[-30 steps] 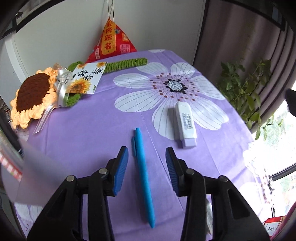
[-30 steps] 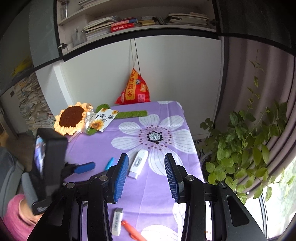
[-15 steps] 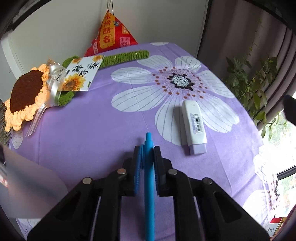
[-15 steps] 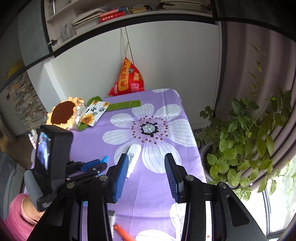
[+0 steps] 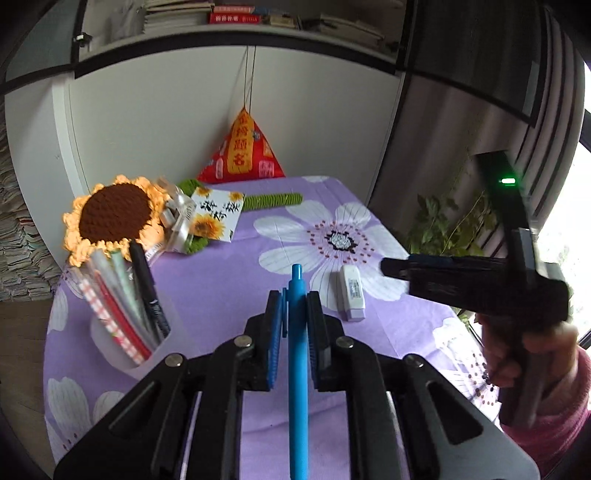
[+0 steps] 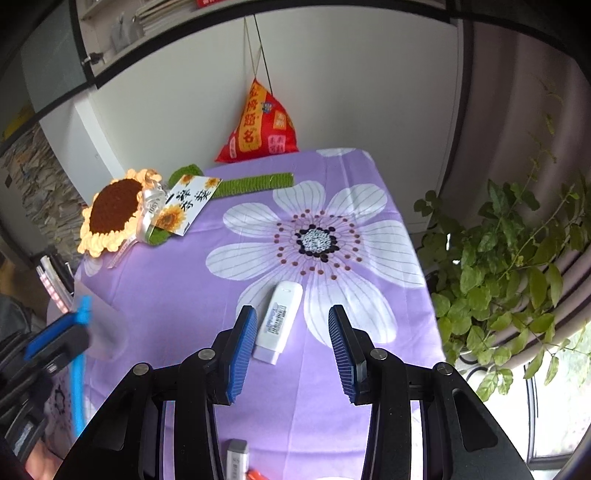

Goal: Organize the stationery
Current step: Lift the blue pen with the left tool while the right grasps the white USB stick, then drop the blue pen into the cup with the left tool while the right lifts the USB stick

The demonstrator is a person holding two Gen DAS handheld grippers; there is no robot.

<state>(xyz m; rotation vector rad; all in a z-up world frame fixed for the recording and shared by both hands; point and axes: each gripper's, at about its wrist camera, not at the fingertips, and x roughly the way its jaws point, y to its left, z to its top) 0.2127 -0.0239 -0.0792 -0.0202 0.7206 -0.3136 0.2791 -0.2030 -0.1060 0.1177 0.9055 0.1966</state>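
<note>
Pen [image 5: 297,354] — clamped lengthwise in left gripper [image 5: 294,314], tip pointing forward.

It looks like a home study corner: a small table under a purple flowered cloth [image 6: 177,295] stands against a white wall, with stacked books on a shelf [image 5: 236,18] above, a crocheted sunflower [image 5: 110,218], curtains and a leafy houseplant [image 6: 517,258] beside a window.
</note>
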